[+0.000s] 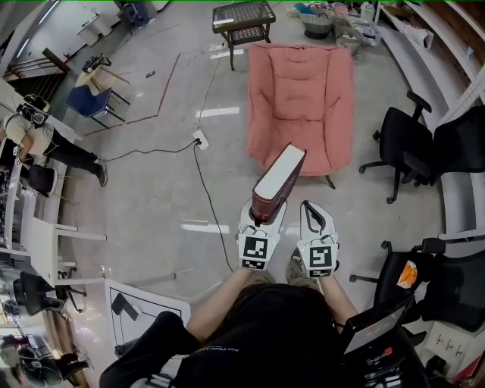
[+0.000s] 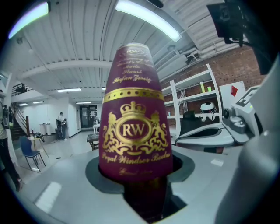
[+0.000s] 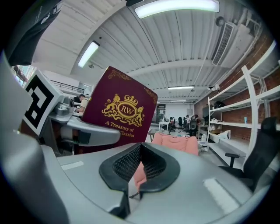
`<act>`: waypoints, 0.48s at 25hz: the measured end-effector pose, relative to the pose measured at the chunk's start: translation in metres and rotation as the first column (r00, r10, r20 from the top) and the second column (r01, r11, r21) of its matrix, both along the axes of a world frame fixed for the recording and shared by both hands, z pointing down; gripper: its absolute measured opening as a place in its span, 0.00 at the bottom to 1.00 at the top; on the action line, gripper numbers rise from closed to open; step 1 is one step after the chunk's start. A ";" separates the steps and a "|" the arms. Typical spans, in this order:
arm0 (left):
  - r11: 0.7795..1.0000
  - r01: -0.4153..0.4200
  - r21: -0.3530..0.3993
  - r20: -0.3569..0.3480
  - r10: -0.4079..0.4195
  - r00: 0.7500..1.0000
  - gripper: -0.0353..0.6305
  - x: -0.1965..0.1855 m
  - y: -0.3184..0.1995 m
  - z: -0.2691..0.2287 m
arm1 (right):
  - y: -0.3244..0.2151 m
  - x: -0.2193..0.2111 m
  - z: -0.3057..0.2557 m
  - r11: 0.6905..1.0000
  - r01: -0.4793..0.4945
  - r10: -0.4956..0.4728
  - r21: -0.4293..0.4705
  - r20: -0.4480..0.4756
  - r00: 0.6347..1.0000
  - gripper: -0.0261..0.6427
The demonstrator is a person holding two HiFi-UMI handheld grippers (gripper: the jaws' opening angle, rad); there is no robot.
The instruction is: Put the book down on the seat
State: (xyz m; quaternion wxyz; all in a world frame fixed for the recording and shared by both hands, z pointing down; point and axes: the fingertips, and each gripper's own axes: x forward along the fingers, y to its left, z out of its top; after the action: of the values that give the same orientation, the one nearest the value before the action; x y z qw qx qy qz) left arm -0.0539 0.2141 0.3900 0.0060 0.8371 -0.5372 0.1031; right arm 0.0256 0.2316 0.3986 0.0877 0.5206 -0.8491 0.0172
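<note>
A thick maroon book (image 1: 278, 179) with gold print stands upright in my left gripper (image 1: 264, 217), whose jaws are shut on its lower end. In the left gripper view the book's spine (image 2: 133, 127) with a gold "RW" crest fills the middle, rising out of the left gripper (image 2: 146, 192). The seat, a salmon-pink padded chair (image 1: 303, 106), is on the floor ahead of both grippers. Beside the left one, my right gripper (image 1: 309, 208) is shut and empty. The right gripper view shows the shut right gripper (image 3: 131, 177), the book (image 3: 120, 109) to its left and the pink chair (image 3: 175, 142) beyond.
A wicker side table (image 1: 244, 19) stands behind the pink chair. Black office chairs (image 1: 405, 144) and shelving line the right side. A power strip with a cable (image 1: 201, 140) lies on the floor at left, near a blue chair (image 1: 91, 100). A person (image 1: 34, 132) is at far left.
</note>
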 end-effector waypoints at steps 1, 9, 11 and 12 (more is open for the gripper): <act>1.000 0.011 0.005 -0.004 -0.011 1.000 0.40 0.002 -0.009 -0.004 | -0.009 0.003 0.000 1.000 0.010 -0.010 -0.002 -0.001 1.000 0.06; 1.000 0.011 -0.001 0.010 -0.011 1.000 0.40 -0.005 -0.063 0.004 | -0.063 -0.004 0.010 1.000 0.021 -0.021 -0.014 -0.011 1.000 0.06; 1.000 0.002 -0.012 -0.006 -0.002 1.000 0.40 -0.006 -0.076 0.006 | -0.076 -0.004 0.009 1.000 0.006 -0.006 -0.024 -0.028 1.000 0.06; 1.000 -0.001 -0.012 -0.012 0.001 1.000 0.40 -0.007 -0.084 0.007 | -0.084 -0.004 0.008 1.000 0.001 -0.002 -0.020 -0.036 0.999 0.06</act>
State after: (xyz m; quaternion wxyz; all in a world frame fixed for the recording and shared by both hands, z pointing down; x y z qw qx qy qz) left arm -0.0607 0.1296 0.3974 0.0141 0.8379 -0.5362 0.1011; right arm 0.0213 0.1472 0.4071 0.1081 0.5192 -0.8477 0.0162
